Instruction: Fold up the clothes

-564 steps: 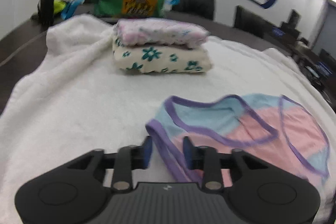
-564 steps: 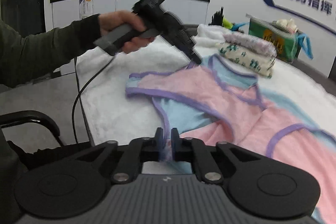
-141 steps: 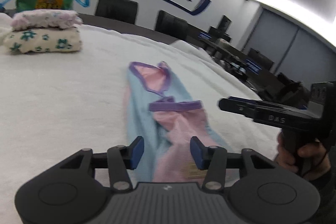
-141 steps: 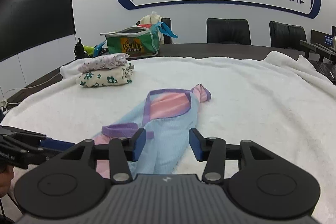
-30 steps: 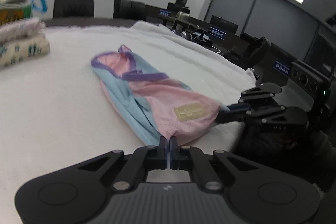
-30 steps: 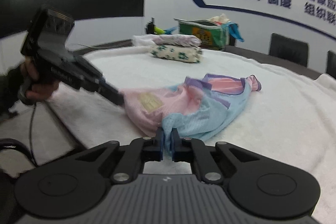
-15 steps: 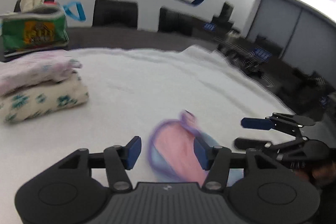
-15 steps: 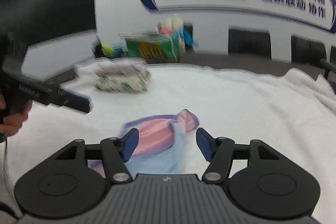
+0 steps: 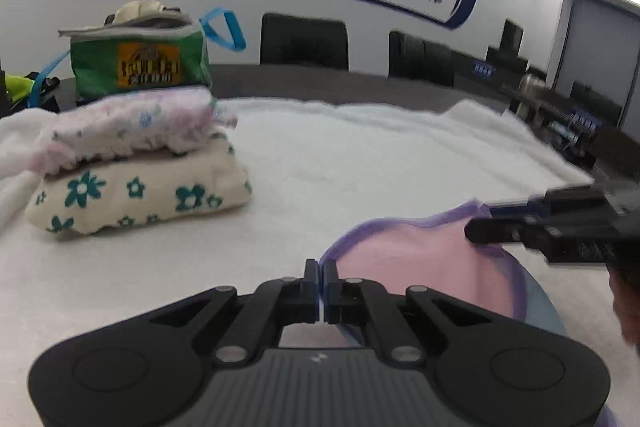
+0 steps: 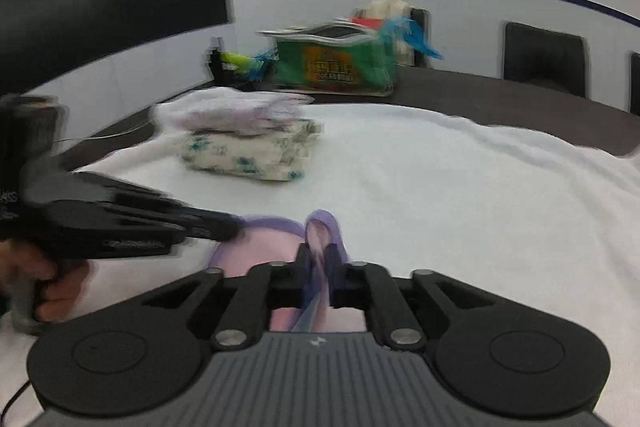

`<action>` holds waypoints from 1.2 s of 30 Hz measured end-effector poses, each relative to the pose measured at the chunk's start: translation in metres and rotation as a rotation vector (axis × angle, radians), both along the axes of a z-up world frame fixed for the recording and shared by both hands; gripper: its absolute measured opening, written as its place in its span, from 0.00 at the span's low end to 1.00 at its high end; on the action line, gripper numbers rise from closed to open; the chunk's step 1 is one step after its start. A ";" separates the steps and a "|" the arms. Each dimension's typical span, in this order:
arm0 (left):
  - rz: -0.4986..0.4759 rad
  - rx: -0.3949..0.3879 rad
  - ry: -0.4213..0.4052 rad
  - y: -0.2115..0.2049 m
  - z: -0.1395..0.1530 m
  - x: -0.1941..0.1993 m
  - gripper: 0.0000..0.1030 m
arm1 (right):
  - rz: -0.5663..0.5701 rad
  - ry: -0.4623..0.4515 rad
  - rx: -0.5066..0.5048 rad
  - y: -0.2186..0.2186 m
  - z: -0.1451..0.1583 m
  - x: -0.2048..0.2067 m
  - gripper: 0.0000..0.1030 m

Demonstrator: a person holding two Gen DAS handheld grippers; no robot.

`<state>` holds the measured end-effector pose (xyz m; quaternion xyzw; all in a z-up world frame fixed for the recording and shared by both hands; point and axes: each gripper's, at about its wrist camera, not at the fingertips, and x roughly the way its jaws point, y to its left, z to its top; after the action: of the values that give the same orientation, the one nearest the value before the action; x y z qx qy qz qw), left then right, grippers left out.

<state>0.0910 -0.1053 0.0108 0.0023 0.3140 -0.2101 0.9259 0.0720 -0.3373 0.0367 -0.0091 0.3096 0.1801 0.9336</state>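
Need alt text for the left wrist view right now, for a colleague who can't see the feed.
The left tongs are shut at the purple-trimmed edge of a pink garment on a white towel, with the right tongs at its far edge. Two folded floral garments are stacked at left before a green bag.

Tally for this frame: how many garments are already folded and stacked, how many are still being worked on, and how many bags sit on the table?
Folded garments in the stack: 2, the pink floral piece on the cream piece with teal flowers
Garments in work: 1, the pink and blue top
Bags: 1, the green bag
Total: 4
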 end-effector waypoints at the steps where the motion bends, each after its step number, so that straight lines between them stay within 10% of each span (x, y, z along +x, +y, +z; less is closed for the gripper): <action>1: 0.004 0.005 0.008 -0.002 -0.006 0.002 0.01 | -0.093 0.035 -0.026 -0.007 -0.006 0.010 0.53; 8: 0.028 -0.092 0.061 0.010 -0.016 0.008 0.09 | -0.187 -0.024 0.025 -0.018 0.009 -0.013 0.53; 15: 0.020 -0.117 0.082 0.020 -0.005 0.008 0.26 | -0.126 0.051 -0.199 0.029 -0.014 -0.004 0.40; 21: -0.108 -0.090 0.070 0.037 0.024 -0.035 0.41 | -0.134 0.087 -0.099 -0.005 -0.009 -0.016 0.39; 22: -0.134 -0.077 0.072 0.037 0.021 -0.047 0.41 | -0.118 0.112 -0.084 -0.008 -0.013 -0.012 0.35; 23: -0.142 -0.064 0.077 0.038 0.017 -0.059 0.41 | -0.089 0.144 -0.078 -0.008 -0.019 -0.010 0.06; 27: -0.135 -0.051 0.099 0.047 -0.001 -0.109 0.40 | -0.158 0.083 -0.122 -0.006 -0.019 -0.012 0.03; 30: -0.128 -0.069 0.089 0.051 -0.007 -0.142 0.39 | -0.169 0.015 -0.130 0.006 -0.004 -0.019 0.14; 32: -0.125 -0.068 0.072 0.048 -0.009 -0.156 0.39 | -0.149 -0.031 -0.147 0.021 0.008 -0.026 0.61; 36: -0.099 -0.012 0.019 0.034 -0.013 -0.170 0.34 | 0.073 -0.018 -0.097 0.066 0.019 -0.026 0.65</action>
<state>-0.0788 -0.0709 -0.0021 0.0103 0.3210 -0.2574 0.9114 0.0458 -0.2713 0.0559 -0.0672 0.3088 0.1989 0.9277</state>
